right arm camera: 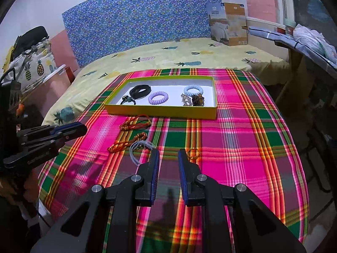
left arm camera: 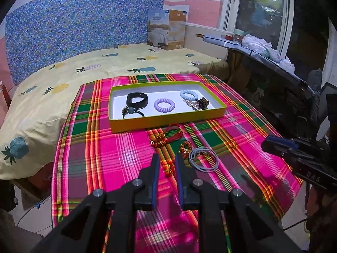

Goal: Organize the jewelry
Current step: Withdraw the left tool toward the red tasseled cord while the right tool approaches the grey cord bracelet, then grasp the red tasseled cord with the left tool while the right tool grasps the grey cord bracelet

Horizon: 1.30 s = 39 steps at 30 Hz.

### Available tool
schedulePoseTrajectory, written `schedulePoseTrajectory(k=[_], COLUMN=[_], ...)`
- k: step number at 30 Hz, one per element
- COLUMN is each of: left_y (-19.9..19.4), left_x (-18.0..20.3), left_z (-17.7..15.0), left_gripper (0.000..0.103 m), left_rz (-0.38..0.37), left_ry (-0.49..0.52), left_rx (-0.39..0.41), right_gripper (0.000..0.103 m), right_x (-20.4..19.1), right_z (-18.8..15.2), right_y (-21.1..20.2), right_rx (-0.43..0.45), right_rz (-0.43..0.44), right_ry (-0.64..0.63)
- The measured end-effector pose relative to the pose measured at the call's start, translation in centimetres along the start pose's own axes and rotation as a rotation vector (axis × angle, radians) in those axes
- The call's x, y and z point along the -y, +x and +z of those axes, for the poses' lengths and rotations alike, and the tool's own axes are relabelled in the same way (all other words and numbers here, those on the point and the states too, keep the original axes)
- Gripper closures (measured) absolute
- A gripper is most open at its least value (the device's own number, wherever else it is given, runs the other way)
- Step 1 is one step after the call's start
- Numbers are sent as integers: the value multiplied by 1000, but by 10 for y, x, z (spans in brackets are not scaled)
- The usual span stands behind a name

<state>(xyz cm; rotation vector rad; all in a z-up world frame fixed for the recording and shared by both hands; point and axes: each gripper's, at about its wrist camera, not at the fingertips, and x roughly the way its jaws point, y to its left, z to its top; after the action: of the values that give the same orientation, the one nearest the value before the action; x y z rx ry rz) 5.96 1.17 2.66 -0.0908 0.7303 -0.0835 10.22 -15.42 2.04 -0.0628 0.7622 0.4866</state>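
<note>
Counter (left arm camera: 118, 160): draped in a pink, green and orange plaid cloth, standing against a bed (left arm camera: 63, 80) with a yellow pineapple-print sheet.

Tray (left arm camera: 166, 122): shallow, yellow-green rim, white floor, at the far half of the counter. Contents, left to right: black band (left arm camera: 137, 101) with a dark hair tie (left arm camera: 131, 112) just in front of it, purple spiral hair tie (left arm camera: 163, 105), pale blue spiral hair tie (left arm camera: 189, 95), brown and gold clips (left arm camera: 198, 104) touching the blue one at the right end.

Loose on the cloth, in front of the tray: red cord bracelet (left arm camera: 173, 133) just beside the tray wall; orange braided cords (left arm camera: 158, 142) nearer; grey elastic loops (left arm camera: 203, 159) to their right; small orange ring (right arm camera: 193, 154) well apart, on the right side.

Left tool (left arm camera: 166, 164): above the near half of the counter, angled down toward the loose cords. Jaws parted by a narrow gap, blue pads facing, nothing between them.

Right tool (right arm camera: 167, 158): above the near half of the counter, to the right of the grey loops, orange ring just past its right finger. Jaws parted by a similar narrow gap, nothing held.
</note>
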Motion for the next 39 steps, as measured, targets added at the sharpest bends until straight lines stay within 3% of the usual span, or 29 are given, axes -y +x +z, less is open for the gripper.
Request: schedulePoseTrajectory(k=[18, 22, 26, 39], left_y=[6, 15, 27, 64], left_x=[5, 4, 4, 5], left_z=[-13, -14, -16, -16], left_gripper=[81, 74, 72, 72], left_rz=[-8, -11, -16, -27], left_ry=[7, 15, 28, 76], left_rx=[-26, -41, -61, -111], right_gripper=[85, 84, 66, 66], right_x=[6, 10, 12, 16], right_z=[-12, -13, -13, -14], right_y=[2, 6, 11, 33], right_rx=[-19, -29, -37, -77], right_rz=[-6, -6, 0, 11], right_ry=[22, 27, 28, 40])
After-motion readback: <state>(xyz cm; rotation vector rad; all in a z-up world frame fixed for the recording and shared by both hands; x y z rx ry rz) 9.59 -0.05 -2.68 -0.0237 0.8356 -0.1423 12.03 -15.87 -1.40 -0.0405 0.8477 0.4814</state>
